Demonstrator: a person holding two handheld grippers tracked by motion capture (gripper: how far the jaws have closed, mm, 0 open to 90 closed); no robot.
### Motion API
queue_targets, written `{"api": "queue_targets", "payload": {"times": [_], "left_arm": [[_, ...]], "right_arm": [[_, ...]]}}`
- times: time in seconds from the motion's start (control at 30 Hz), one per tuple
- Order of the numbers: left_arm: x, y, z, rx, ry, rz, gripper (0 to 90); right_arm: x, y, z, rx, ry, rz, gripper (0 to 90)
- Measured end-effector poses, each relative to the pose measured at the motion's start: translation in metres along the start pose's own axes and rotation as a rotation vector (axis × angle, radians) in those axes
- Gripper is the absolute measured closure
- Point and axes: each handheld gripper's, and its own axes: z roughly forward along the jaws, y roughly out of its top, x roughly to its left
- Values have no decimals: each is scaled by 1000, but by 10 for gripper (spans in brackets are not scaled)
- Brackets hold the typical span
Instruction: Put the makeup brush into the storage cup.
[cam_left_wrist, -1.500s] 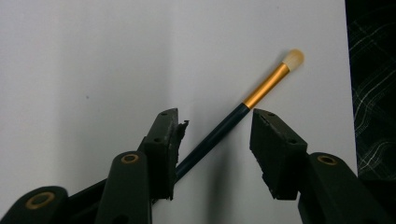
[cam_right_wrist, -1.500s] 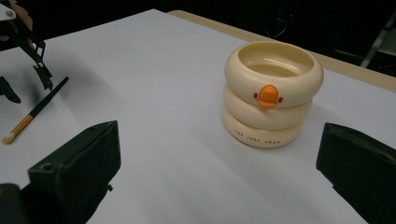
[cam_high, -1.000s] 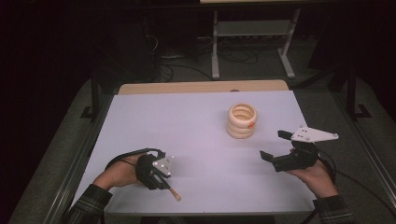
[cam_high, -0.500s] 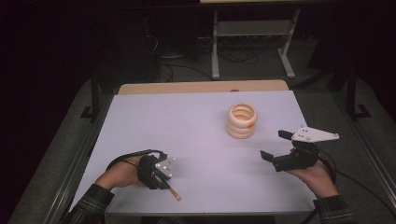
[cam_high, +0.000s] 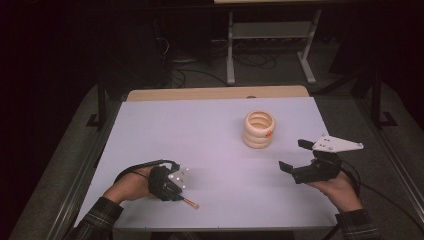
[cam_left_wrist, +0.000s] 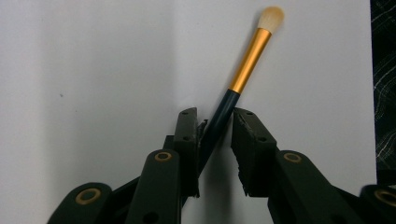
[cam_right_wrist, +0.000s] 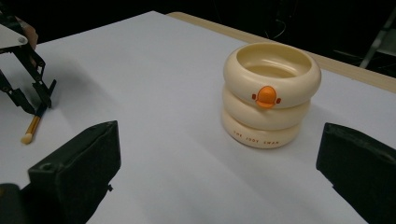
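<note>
On the white desk (cam_high: 210, 135), the left gripper (cam_left_wrist: 215, 135) seemingly pinches a makeup brush (cam_left_wrist: 247, 60); the right gripper (cam_right_wrist: 219, 177), fingers spread wide and empty, faces a cream ringed holder (cam_right_wrist: 271, 93).

Items on table (cam_high: 150, 130): one makeup brush (cam_left_wrist: 247, 60), gold ferrule, dark handle; one cream ringed holder (cam_right_wrist: 268, 93) of three stacked tiers; two handheld grippers.

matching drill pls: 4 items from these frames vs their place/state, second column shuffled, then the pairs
Things:
1. left tongs
2. right tongs
3. makeup brush
4. cream ringed cup

States:
A. upright on the table, orange beak mark on its top ring
B. jaws wide apart, nothing between them
C. jaws around a dark handle
D. gold ferrule, pale bristle tip, lying near the table's front edge

Pairs: 1-C, 2-B, 3-D, 4-A
</note>
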Motion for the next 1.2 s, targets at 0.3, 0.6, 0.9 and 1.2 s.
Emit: {"api": "queue_targets", "payload": {"times": [0.3, 0.6, 0.9, 1.2], "left_arm": [[1, 1, 0, 11, 1, -27, 770], [2, 3, 0, 24, -1, -49, 819], [2, 6, 1, 45, -3, -67, 821], [0, 15, 2, 109, -7, -82, 745]], "right_arm": [[0, 0, 0, 5, 1, 5, 0], [0, 0, 0, 1, 2, 4, 0], [-1, 0, 0, 3, 2, 3, 0], [-1, 0, -1, 3, 2, 6, 0]]}}
